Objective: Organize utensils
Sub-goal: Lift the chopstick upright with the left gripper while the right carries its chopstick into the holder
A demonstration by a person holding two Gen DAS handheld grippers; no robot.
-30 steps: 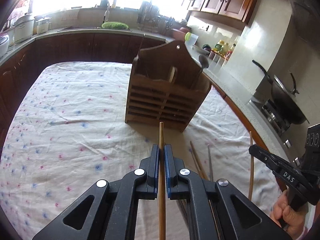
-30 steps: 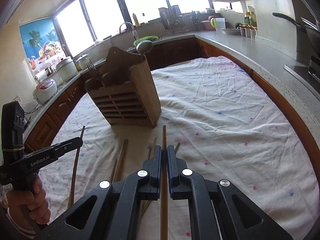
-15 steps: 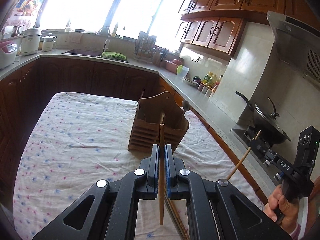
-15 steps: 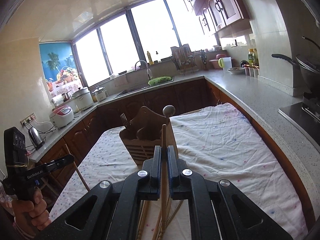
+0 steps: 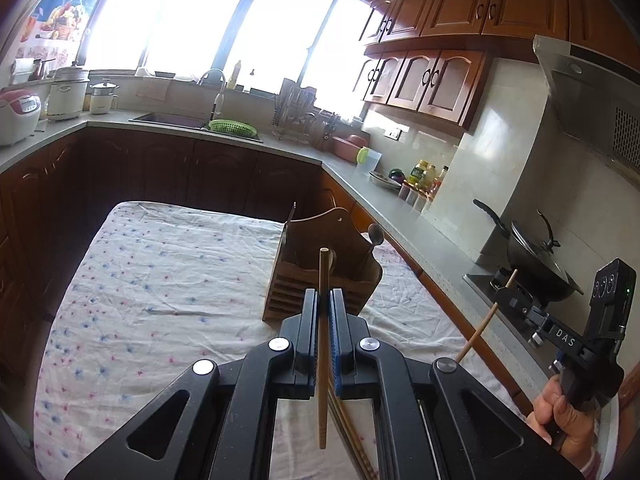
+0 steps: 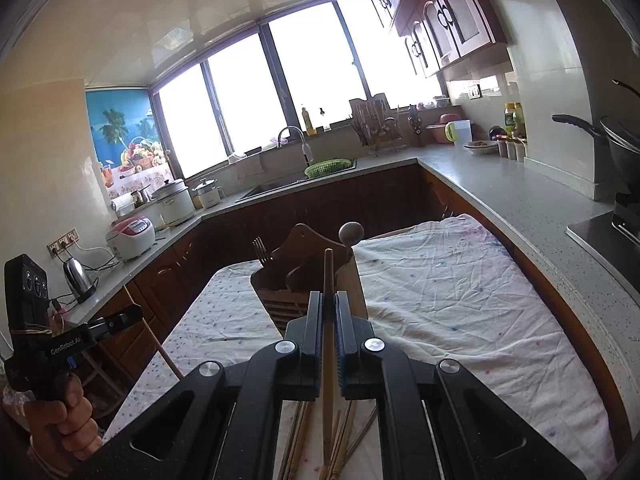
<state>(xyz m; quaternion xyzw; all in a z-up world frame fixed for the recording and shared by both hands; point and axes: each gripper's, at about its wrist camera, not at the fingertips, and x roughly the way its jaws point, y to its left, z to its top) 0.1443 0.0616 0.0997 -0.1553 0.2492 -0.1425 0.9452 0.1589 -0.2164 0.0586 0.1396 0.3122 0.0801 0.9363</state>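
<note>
A wooden utensil caddy [image 5: 320,268] [image 6: 304,280] stands on the cloth-covered table, with a fork [image 6: 260,250] and a round-headed spoon [image 6: 351,233] sticking out of it. My left gripper [image 5: 324,300] is shut on a wooden chopstick [image 5: 323,340], held upright above the table short of the caddy. My right gripper [image 6: 328,304] is shut on another wooden chopstick [image 6: 328,340], also raised in front of the caddy. Each gripper shows in the other's view, right gripper [image 5: 508,300] and left gripper [image 6: 128,314]. Several loose chopsticks [image 6: 340,440] lie on the cloth beneath.
The table [image 5: 160,280] carries a white flowered cloth. Counters run along three sides, with a sink [image 6: 292,184], a green basket [image 5: 233,126], rice cookers [image 6: 132,236], a kettle [image 6: 78,280] and a wok [image 5: 536,264] on the stove at the right.
Both grippers rose from just above the cloth, each lifting its chopstick clear of the table. The caddy now looks smaller and lower in both views. Little moved in the last half second.
</note>
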